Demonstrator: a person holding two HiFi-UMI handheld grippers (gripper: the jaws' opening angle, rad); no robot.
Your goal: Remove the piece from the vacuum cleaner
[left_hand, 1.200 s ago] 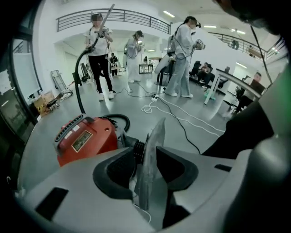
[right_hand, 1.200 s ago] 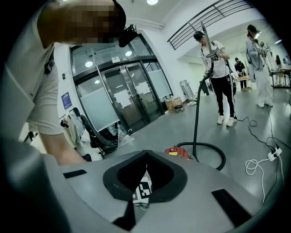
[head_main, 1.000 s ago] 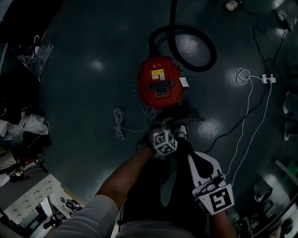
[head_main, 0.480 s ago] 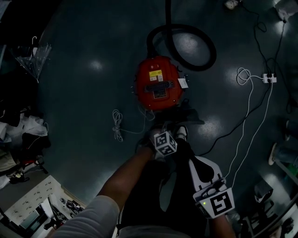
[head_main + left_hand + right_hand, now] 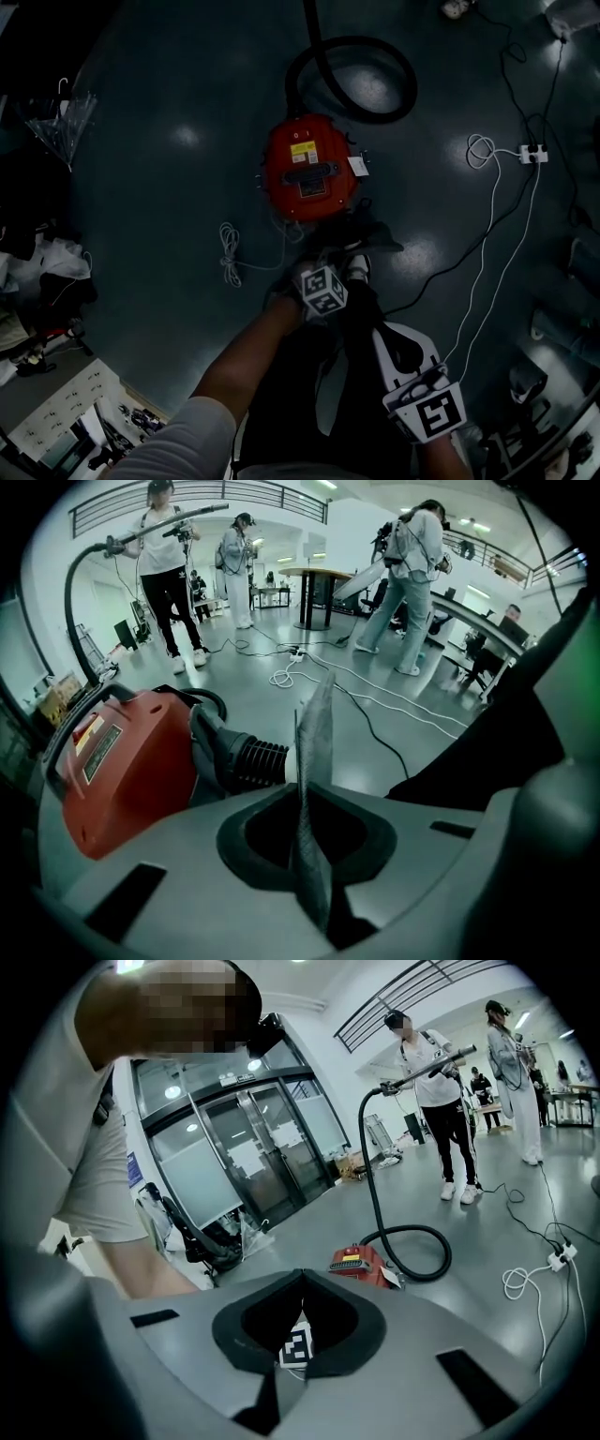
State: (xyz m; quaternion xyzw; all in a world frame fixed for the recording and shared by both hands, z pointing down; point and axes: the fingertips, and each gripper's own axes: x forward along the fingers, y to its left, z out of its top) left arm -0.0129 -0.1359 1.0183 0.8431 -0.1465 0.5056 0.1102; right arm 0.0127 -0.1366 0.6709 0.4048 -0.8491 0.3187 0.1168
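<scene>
The red vacuum cleaner point(image 5: 309, 169) lies on the dark floor, its black hose point(image 5: 352, 80) looped behind it. In the left gripper view the red body point(image 5: 122, 771) is close at the left, with a ribbed black hose socket point(image 5: 248, 761) on its side. My left gripper point(image 5: 305, 794) is shut on a thin grey flat piece point(image 5: 317, 733) that stands on edge between the pads, right beside that socket. In the head view the left gripper point(image 5: 322, 289) sits just below the vacuum. My right gripper point(image 5: 403, 361) hangs lower right, jaws together and holding nothing, its view point(image 5: 302, 1279) facing the vacuum point(image 5: 361, 1262).
White cables point(image 5: 497, 234) run from a power strip point(image 5: 532, 155) at the right; a coiled white cord point(image 5: 230, 253) lies left of the vacuum. Clutter point(image 5: 47, 272) and a box point(image 5: 75, 412) line the left. People point(image 5: 169, 564) stand farther off holding the hose wand.
Little differs: the whole head view has slid slightly, and both grippers keep about the same places below the vacuum.
</scene>
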